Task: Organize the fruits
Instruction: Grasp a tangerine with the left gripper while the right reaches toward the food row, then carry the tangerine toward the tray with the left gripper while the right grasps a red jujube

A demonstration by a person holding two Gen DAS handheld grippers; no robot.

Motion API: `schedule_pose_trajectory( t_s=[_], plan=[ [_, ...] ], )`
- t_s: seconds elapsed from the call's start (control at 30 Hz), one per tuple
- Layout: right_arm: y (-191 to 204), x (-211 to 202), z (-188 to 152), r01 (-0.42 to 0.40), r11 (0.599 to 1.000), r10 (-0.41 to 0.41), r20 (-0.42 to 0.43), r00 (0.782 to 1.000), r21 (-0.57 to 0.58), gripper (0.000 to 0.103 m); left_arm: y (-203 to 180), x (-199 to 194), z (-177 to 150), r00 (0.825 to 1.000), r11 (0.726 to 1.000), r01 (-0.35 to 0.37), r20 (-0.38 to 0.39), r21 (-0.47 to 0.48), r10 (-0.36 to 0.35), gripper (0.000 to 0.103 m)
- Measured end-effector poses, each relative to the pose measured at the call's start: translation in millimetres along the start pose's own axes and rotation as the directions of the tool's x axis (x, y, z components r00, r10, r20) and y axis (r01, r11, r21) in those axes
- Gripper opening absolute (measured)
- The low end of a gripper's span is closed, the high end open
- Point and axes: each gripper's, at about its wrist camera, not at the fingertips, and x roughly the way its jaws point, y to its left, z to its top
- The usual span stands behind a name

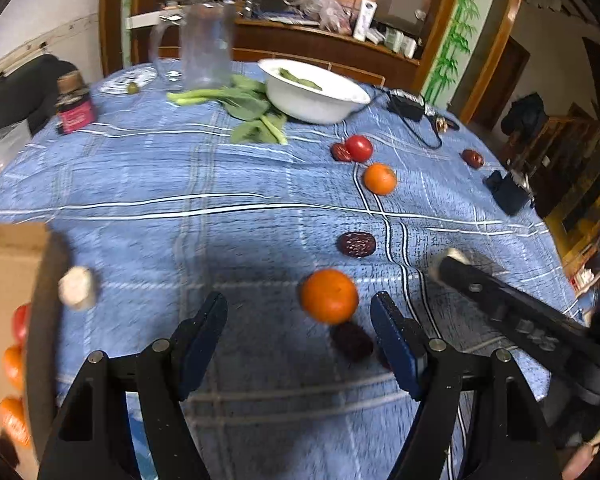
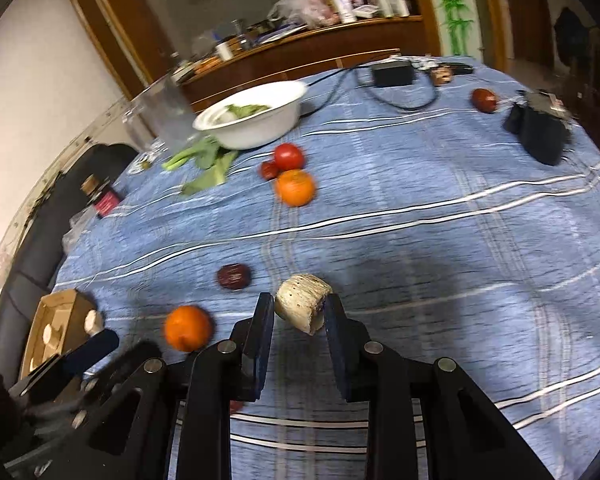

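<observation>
At the far left edge of the counter [image 1: 148, 184], which is draped in a blue plaid cloth, an open brown cardboard box [image 1: 8, 280] holds orange and red fruits [image 1: 14, 364] along its near wall. Just right of the box a pale, round, cut chunk [image 1: 77, 288] appears beside its rim. Right of the box, the left gripper [image 1: 298, 318] hangs over the cloth with its jaws apart and nothing between the pads; a round orange mandarin [image 1: 329, 295] sits just beyond its right finger, with a dark wrinkled red date [image 1: 351, 340] close in front of it and another dark red date [image 1: 356, 244] a little farther off. Farther from the box, a second orange mandarin [image 1: 379, 178] lies near a red tomato [image 1: 359, 148]. Rightmost, well away from the box, the right gripper [image 2: 298, 312] has its jaws clamped on a pale beige, streaked, rounded chunk [image 2: 302, 302], lifted above the cloth.
</observation>
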Motion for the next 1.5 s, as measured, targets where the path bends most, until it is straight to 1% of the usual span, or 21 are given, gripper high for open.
schedule_pose_trajectory(
  t_s=[0.07,0.13,0.17,0.2,0.23,0.3,0.43,0.67,0.8,0.93,1.07,1.13,1.2,1.27,1.37,1.43,1.5],
  plan=[
    [-7.9,-4.5,3.0,0.031,1.000,-0.031,0.014,0.999,0.006,0.027,-4.2,12.6,0.4,1.000,0.999,0.014,-0.022,0.031,-0.014,0.060],
    [-12.9,-7.4,6.1,0.050,0.999,-0.050,0.026,0.998,0.010,0.027,-4.9,19.7,-2.5,0.998,0.998,0.037,-0.043,0.044,-0.035,0.054],
    [-14.5,-8.3,7.3,0.054,0.998,-0.055,0.028,0.998,0.014,0.027,-5.9,17.8,-3.0,0.999,0.997,0.037,-0.024,0.062,-0.036,0.041],
    [-15.9,-8.4,8.1,0.053,0.998,-0.054,0.027,0.998,0.019,0.027,-5.5,18.3,-2.7,0.997,0.995,0.072,-0.033,0.069,-0.070,0.036],
    [-16.9,-7.7,8.6,0.052,0.998,-0.053,0.023,0.998,0.022,0.027,-5.2,17.9,-2.8,0.995,0.994,0.091,-0.033,0.064,-0.089,0.032],
    [-17.8,-3.4,7.4,0.052,0.998,-0.052,0.004,0.999,0.026,0.027,-2.9,16.5,-4.5,0.995,0.993,0.098,-0.025,0.059,-0.097,0.031],
    [-17.3,2.0,3.4,0.035,0.999,-0.034,-0.020,0.999,0.028,0.027,5.6,8.0,-8.4,0.997,0.996,0.075,0.007,0.047,-0.076,0.031],
    [11.0,-1.8,-7.2,0.013,0.998,-0.014,-0.015,1.000,-0.068,0.027,24.6,0.7,-5.2,0.996,0.995,0.090,0.020,-0.030,-0.089,0.031],
    [23.3,5.5,-13.6,0.042,0.992,-0.045,-0.020,0.999,-0.120,0.027,30.5,-0.6,-3.5,0.996,0.995,0.089,0.029,-0.051,-0.087,0.031],
    [23.4,6.1,-16.5,0.058,0.991,-0.058,0.001,0.998,-0.119,0.027,33.7,-2.4,-2.9,0.996,0.995,0.078,0.043,-0.061,-0.076,0.031],
    [35.2,-4.7,-25.4,0.130,0.980,-0.124,0.052,0.991,-0.148,0.026,36.1,-10.3,-5.2,0.993,0.992,0.100,0.062,-0.076,-0.096,0.031],
    [41.9,-16.7,-31.9,0.111,0.983,-0.103,0.058,0.993,-0.149,0.026,37.6,-19.5,-6.6,0.992,0.991,0.105,0.081,-0.077,-0.099,0.031],
    [51.9,-36.8,-44.2,0.097,0.981,-0.085,0.077,0.993,-0.166,0.026,40.2,-39.0,-10.8,0.987,0.988,0.125,0.112,-0.087,-0.115,0.031],
    [61.4,-58.0,-56.7,0.100,0.976,-0.080,0.111,0.991,-0.194,0.026,42.1,-60.7,-18.9,0.980,0.985,0.146,0.147,-0.088,-0.132,0.031],
    [72.5,-88.3,-77.9,0.098,0.970,-0.065,0.153,0.986,-0.223,0.026,44.6,-91.0,-37.8,0.973,0.982,0.167,0.177,-0.083,-0.151,0.031],
    [76.9,-99.9,-90.1,0.077,0.971,-0.043,0.154,0.987,-0.226,0.026,49.7,-113.1,-56.2,0.970,0.980,0.176,0.188,-0.089,-0.157,0.031],
    [83.2,-109.2,-101.1,0.048,0.973,-0.015,0.145,0.989,-0.227,0.026,54.9,-130.5,-70.2,0.969,0.982,0.164,0.200,-0.096,-0.143,0.031]
  ],
)
